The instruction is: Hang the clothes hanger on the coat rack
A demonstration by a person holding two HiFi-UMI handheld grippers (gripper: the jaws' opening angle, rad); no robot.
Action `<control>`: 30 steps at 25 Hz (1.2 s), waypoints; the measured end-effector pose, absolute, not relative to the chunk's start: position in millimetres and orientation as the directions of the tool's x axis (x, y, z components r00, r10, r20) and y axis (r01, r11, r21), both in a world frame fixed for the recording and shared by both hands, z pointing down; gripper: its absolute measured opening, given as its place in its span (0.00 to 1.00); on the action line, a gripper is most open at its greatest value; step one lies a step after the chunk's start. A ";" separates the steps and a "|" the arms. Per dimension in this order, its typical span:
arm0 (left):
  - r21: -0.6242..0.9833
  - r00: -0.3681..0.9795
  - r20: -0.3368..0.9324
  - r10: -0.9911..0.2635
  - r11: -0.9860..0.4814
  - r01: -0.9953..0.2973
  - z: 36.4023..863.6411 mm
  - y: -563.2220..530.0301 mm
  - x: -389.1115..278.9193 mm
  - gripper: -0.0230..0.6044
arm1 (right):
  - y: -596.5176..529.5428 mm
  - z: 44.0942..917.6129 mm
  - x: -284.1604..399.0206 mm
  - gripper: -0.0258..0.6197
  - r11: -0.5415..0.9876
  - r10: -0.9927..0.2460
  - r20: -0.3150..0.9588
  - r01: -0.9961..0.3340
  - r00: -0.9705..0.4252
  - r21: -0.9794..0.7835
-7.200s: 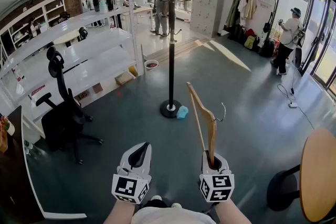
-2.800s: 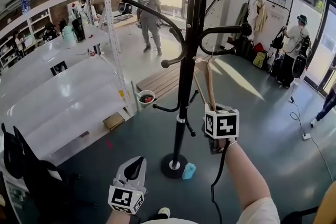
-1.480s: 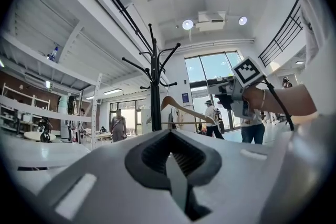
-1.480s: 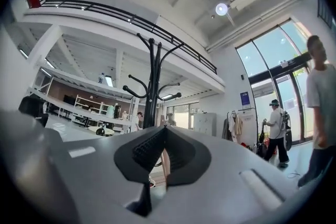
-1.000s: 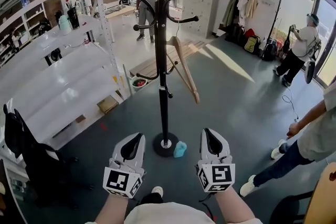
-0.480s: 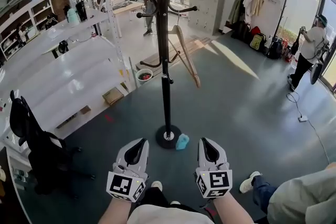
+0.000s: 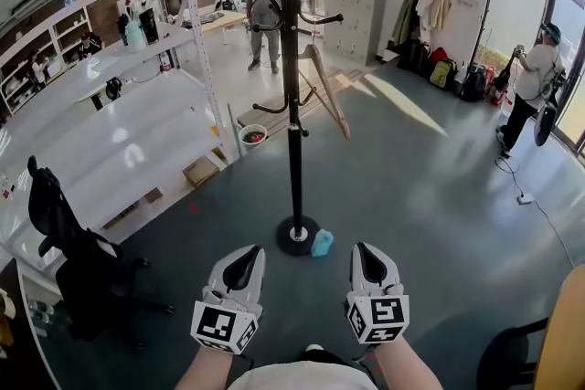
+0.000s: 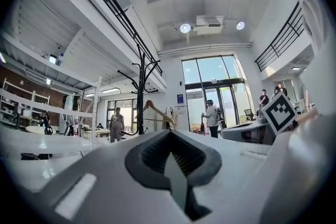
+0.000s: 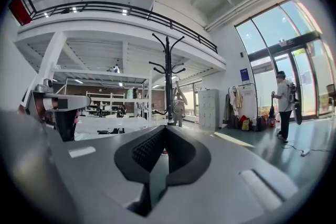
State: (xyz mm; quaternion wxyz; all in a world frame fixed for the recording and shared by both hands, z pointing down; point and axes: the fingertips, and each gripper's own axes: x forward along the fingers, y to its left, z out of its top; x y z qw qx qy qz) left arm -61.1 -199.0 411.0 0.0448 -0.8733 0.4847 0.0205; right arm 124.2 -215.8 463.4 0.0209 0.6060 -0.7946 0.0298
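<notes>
The black coat rack [image 7: 292, 105] stands on the grey floor in front of me. The wooden clothes hanger [image 7: 327, 92] hangs from one of its right-hand arms, free of both grippers. My left gripper [image 7: 249, 253] and right gripper [image 7: 364, 249] are low and side by side, well short of the rack's base, both shut with nothing between the fingers. In the left gripper view, the rack [image 8: 140, 93] and hanger [image 8: 155, 112] show far beyond the shut left gripper [image 8: 170, 135]. The right gripper view shows the rack [image 9: 168, 81] beyond the shut right gripper [image 9: 165, 130].
White shelving [image 7: 137, 132] runs along the left, with a black office chair [image 7: 69, 242] before it. A small blue object [image 7: 321, 243] lies by the rack's base. A person [image 7: 530, 78] stands far right, another [image 7: 265, 9] behind the rack. A wooden table edge [image 7: 565, 333] is at bottom right.
Earlier my right gripper carried the hanger up to the rack; now the hanger hangs there and the gripper is back down, empty. A person who passed at the right has gone.
</notes>
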 end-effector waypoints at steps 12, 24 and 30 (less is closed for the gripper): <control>-0.039 0.559 -0.040 -0.828 -0.558 -0.829 420.4 -91.4 -113.7 0.04 | -100.8 464.6 71.9 0.08 0.238 -0.966 0.093 -0.971 -0.240 -0.024; -0.034 0.557 -0.052 -0.829 -0.556 -0.831 417.6 -7.3 -101.4 0.04 | -12.5 457.4 70.2 0.08 0.271 -0.958 0.084 -0.961 -0.276 -0.059; -0.033 0.530 -0.064 -0.846 -0.529 -0.848 406.0 27.9 -77.9 0.04 | 16.3 451.2 87.1 0.08 0.313 -0.946 0.075 -0.949 -0.314 -0.029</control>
